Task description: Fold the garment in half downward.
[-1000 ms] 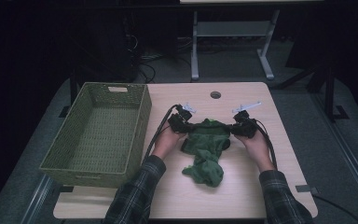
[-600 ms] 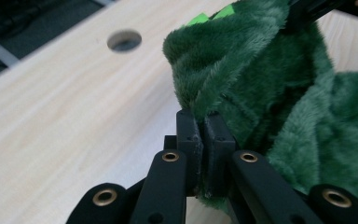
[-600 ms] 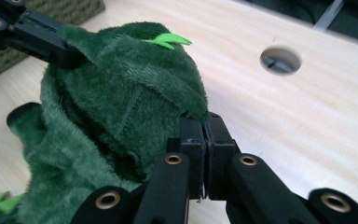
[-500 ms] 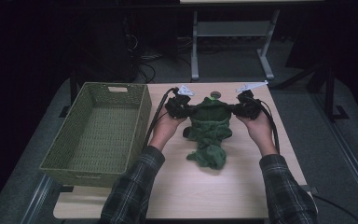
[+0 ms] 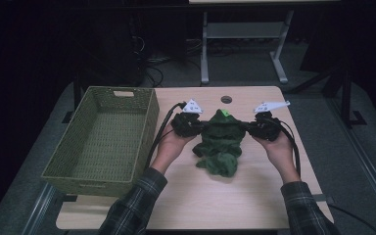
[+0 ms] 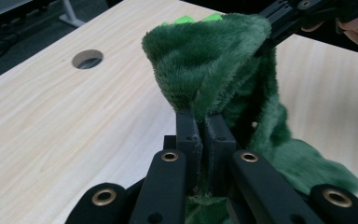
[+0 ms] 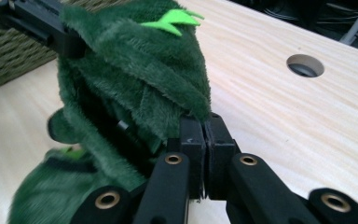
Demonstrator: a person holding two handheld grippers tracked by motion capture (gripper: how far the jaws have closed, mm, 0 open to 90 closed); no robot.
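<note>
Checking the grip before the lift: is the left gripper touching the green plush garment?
Touching. The left gripper view shows the left gripper with jaws shut on a fold of the green plush garment.

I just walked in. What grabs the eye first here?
A fuzzy green garment hangs stretched between the left gripper and the right gripper above the middle of the wooden table. Each gripper pinches one edge. A woven green basket sits at the table's left.

No legible text, labels, brand marks or nos. anywhere. Small dark marks on the grey plates atop both grippers, centre of high view, too tiny to read. Bright green bits on the plush garment (image 5: 220, 139) are trim, not lettering.
</note>
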